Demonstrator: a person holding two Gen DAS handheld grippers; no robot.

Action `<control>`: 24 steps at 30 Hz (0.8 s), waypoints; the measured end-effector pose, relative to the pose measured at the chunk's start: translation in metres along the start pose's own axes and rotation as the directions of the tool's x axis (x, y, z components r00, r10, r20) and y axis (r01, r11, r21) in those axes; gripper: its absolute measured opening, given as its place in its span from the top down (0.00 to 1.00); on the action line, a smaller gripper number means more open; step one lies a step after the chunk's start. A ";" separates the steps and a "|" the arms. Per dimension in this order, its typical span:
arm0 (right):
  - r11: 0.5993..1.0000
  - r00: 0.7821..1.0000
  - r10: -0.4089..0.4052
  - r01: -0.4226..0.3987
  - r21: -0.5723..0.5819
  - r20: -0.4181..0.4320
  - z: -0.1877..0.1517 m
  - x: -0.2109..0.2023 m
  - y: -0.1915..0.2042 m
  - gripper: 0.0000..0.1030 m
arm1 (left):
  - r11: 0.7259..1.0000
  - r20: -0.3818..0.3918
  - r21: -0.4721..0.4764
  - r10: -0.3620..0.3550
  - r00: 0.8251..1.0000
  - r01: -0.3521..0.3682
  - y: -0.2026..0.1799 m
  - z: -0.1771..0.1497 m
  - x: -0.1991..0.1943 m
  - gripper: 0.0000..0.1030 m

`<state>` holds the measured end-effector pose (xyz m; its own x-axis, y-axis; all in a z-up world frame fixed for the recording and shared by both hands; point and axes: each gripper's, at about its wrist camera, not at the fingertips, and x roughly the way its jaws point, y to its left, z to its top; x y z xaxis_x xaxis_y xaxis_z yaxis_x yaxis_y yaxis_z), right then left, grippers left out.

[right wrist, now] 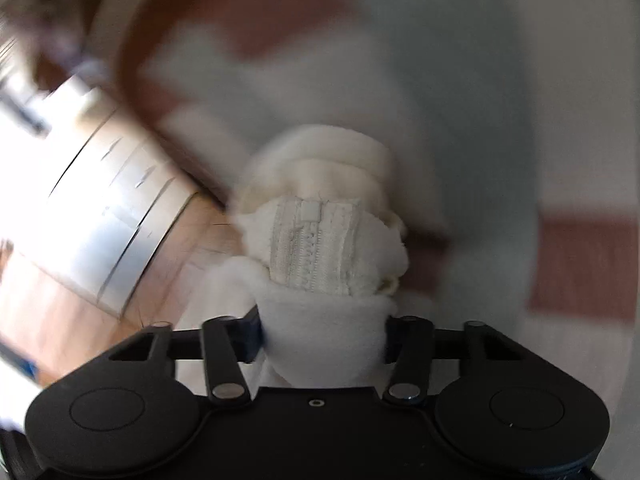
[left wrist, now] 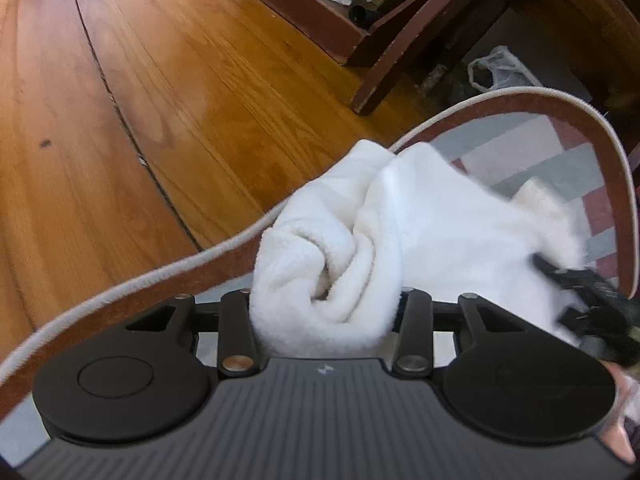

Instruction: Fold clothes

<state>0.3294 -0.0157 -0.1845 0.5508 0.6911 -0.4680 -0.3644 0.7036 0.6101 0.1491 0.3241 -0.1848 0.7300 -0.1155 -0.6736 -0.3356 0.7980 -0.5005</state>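
White fleece garment bunched between your grippers, lifted over patterned rug. Soft, light, floppy, bulky. Left gripper clamps thick fold; right gripper clamps wad near zipper. Better take hems or corners. Wooden floor left.

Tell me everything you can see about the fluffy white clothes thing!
The white fleece garment looks soft and fuzzy, bunched into thick rolls and folds, not flat. It has a white zipper, closed where it shows. The left hand-held gripper pinches one bunch, and the right hand-held gripper squeezes another bunch beside the zipper. It is above a rug with grey, white and reddish blocks and a brown border, next to a wooden floor.
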 end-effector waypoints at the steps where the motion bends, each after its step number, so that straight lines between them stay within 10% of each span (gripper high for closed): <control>1: 0.998 0.999 0.027 -0.025 -0.060 0.032 -0.003 -0.008 0.010 0.50 | 1.000 0.001 -0.014 -0.003 1.000 0.003 0.003 -0.002 0.000 0.62; 6: 0.998 0.998 -0.065 0.065 -0.003 -0.025 -0.008 0.004 -0.013 0.42 | 0.994 0.029 -0.097 -0.045 0.999 0.048 0.014 -0.006 0.002 0.50; 11: 0.981 0.994 -0.105 0.108 0.161 -0.025 0.000 -0.006 -0.014 0.38 | 0.996 0.292 0.052 0.060 0.955 -0.079 -0.001 -0.001 -0.044 0.51; 13: 0.967 0.993 -0.119 0.115 0.226 0.004 0.007 -0.017 -0.007 0.36 | 0.996 0.285 0.062 0.038 0.958 -0.058 -0.002 0.004 -0.055 0.54; 17: 0.986 0.984 -0.154 0.159 -0.053 0.092 0.015 -0.034 0.052 0.35 | 0.977 0.237 0.209 -0.005 0.972 -0.046 -0.031 -0.002 -0.060 0.57; 21: 0.856 0.983 -0.148 0.182 -0.484 0.109 -0.005 -0.018 0.128 0.35 | 0.955 0.137 0.293 0.005 0.991 -0.045 -0.057 -0.012 -0.032 0.65; 24: 0.800 0.979 -0.195 0.190 -0.569 0.052 -0.018 0.006 0.127 0.36 | 0.959 0.050 0.255 0.111 0.993 -0.120 -0.051 -0.011 0.002 0.73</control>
<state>0.2732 0.0805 -0.1215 0.6496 0.5308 -0.5443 -0.6142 0.7884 0.0358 0.1610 0.2767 -0.1668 0.7172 0.0039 -0.6969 -0.2579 0.9305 -0.2602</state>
